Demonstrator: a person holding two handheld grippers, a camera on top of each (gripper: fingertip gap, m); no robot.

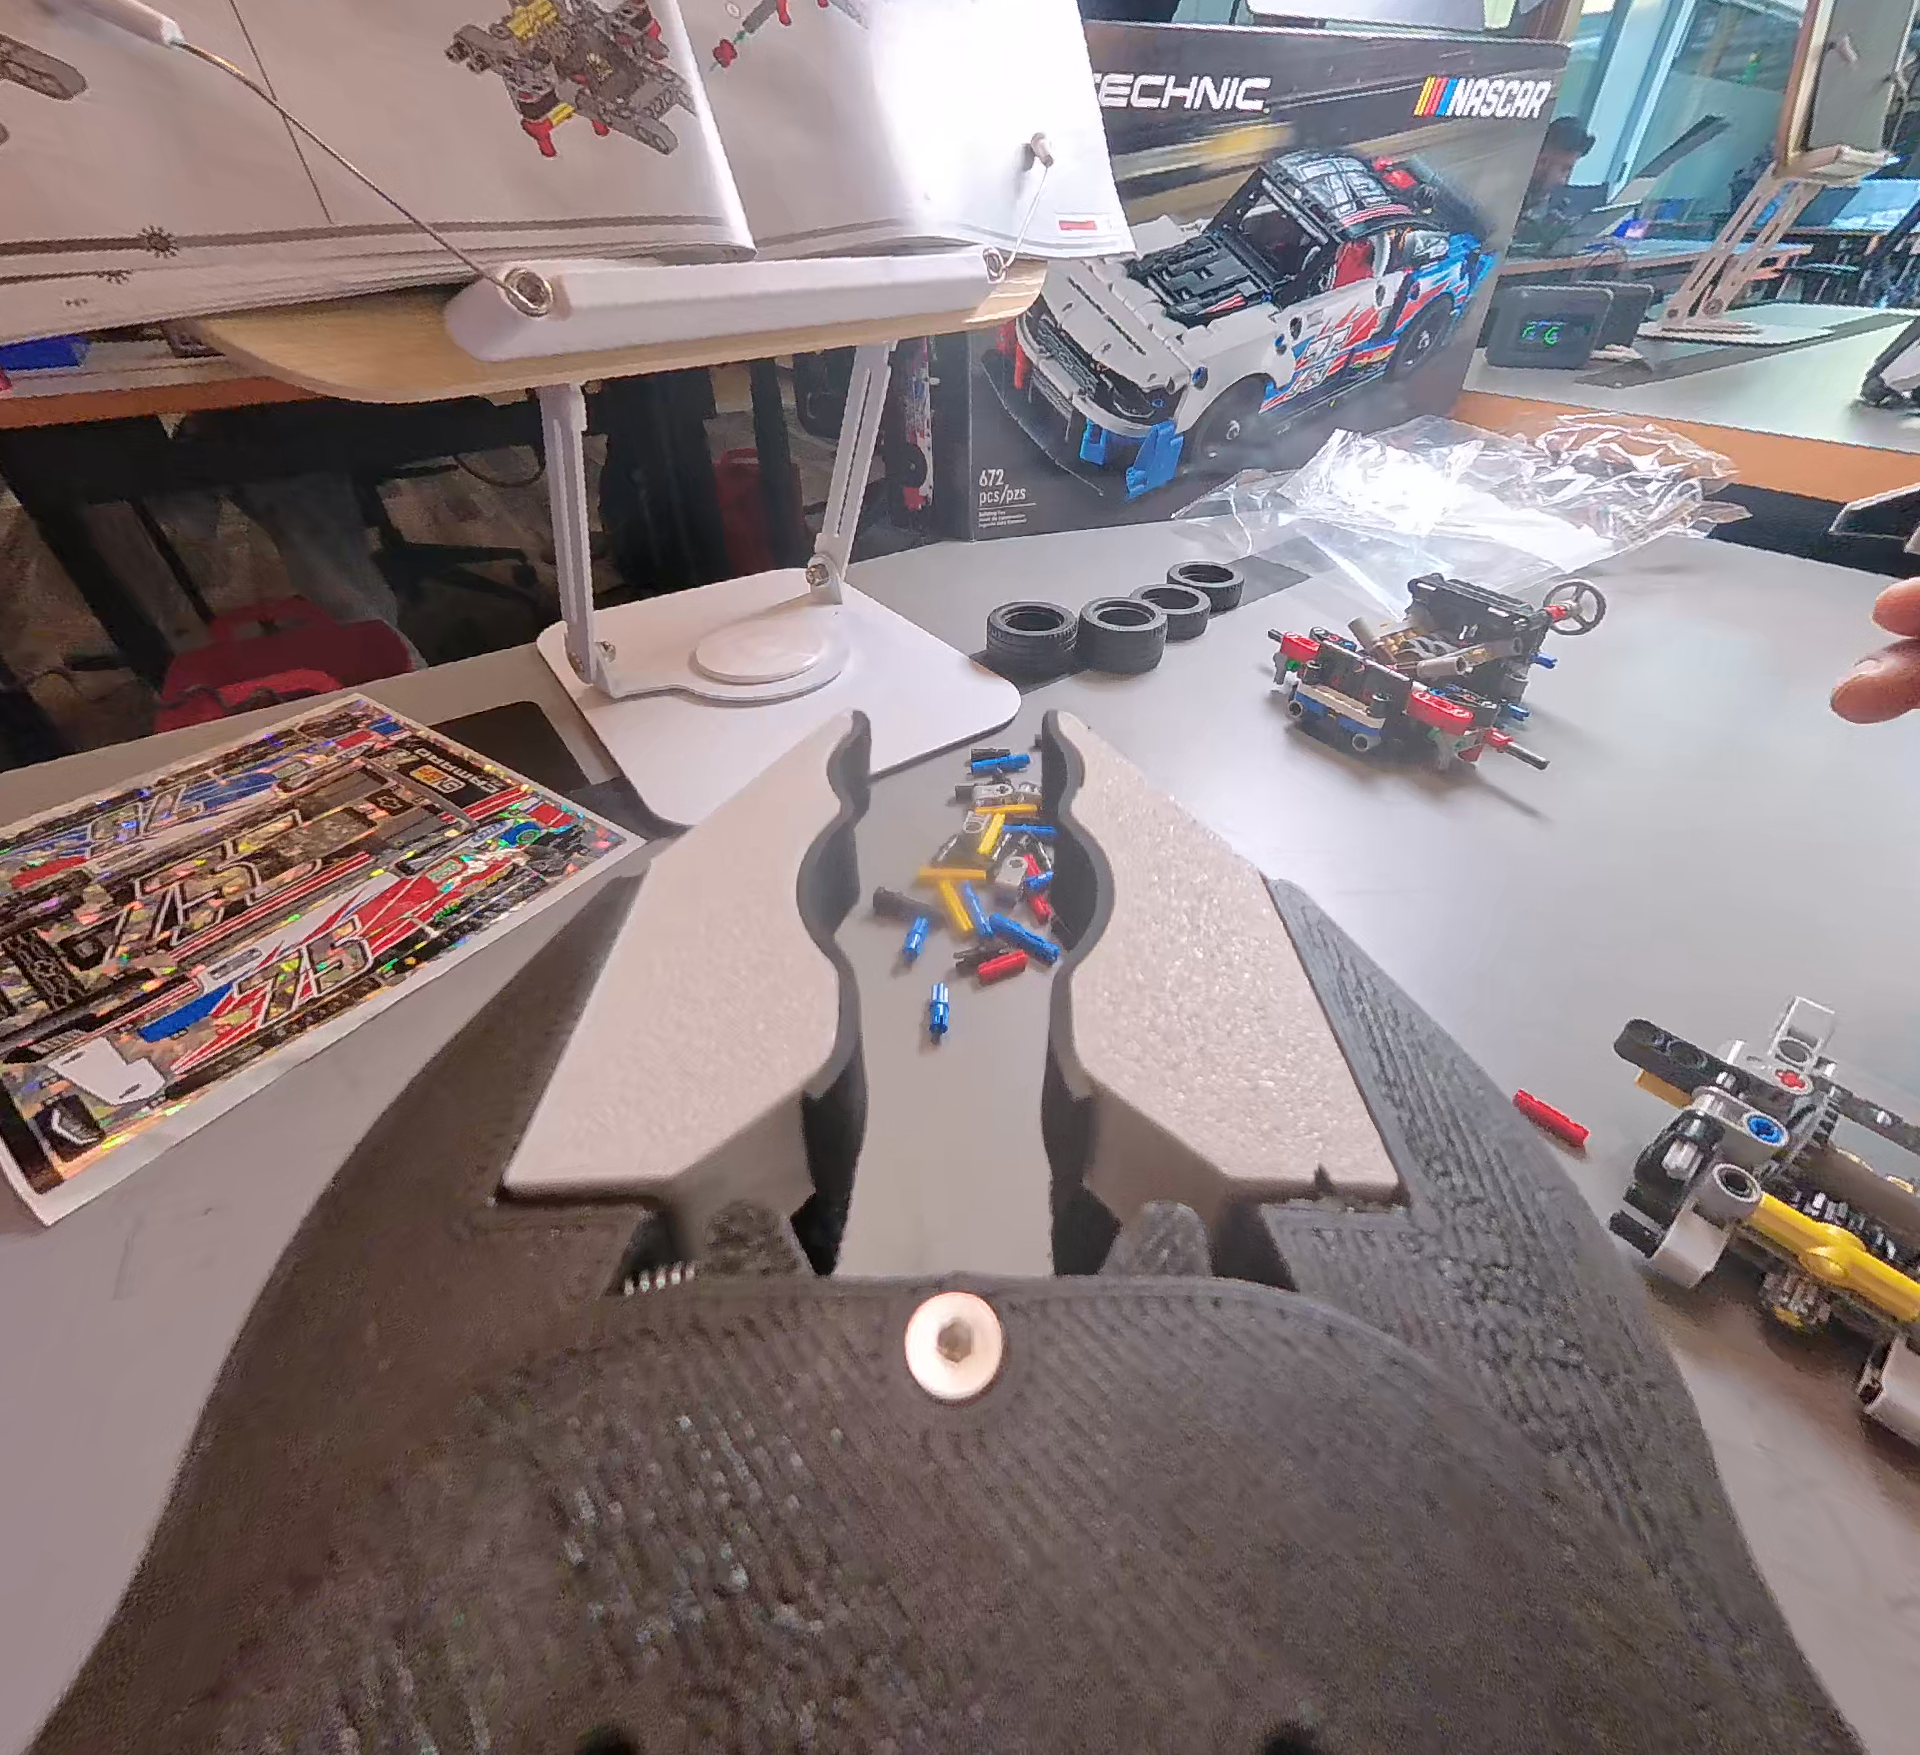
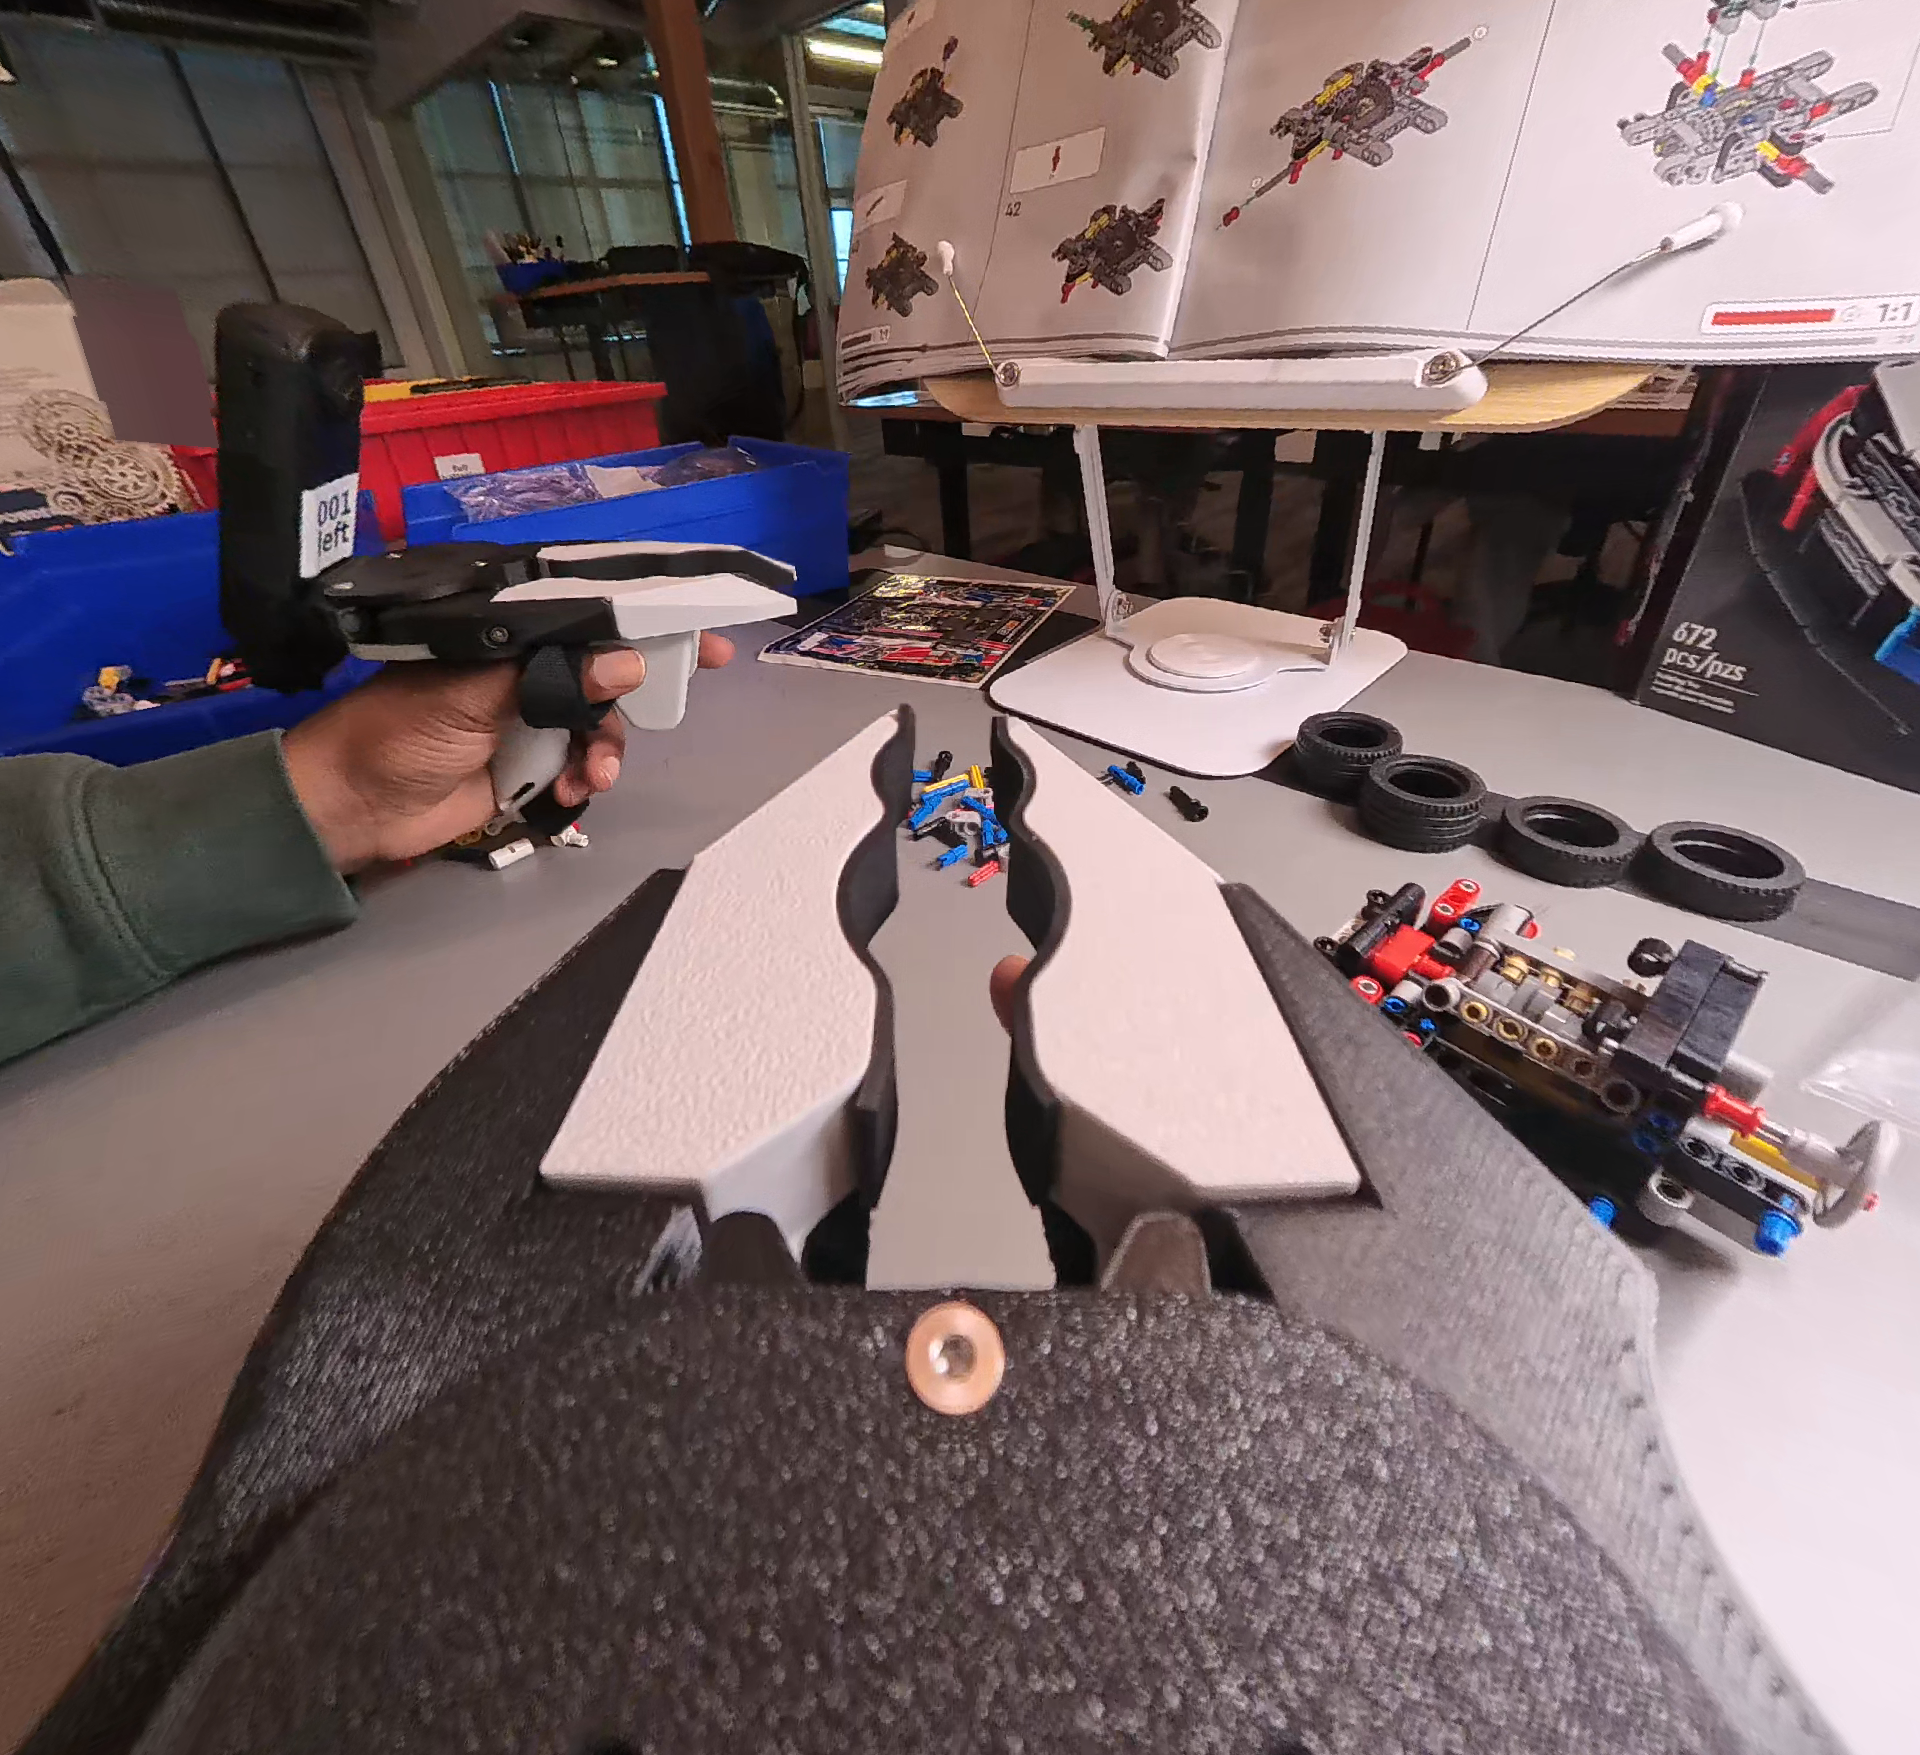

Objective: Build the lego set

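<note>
Jaws of both grippers, left [image 1: 951, 739] & right [image 2: 951, 729], gape empty, aimed at pins [image 1: 987, 874] on table [image 1: 1558, 926], prob. to pick one.

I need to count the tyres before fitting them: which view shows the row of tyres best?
The right wrist view: all four tyres lie near, each apart and plain to count, beside the stand. The left wrist view shows them farther off and overlapping.
</note>
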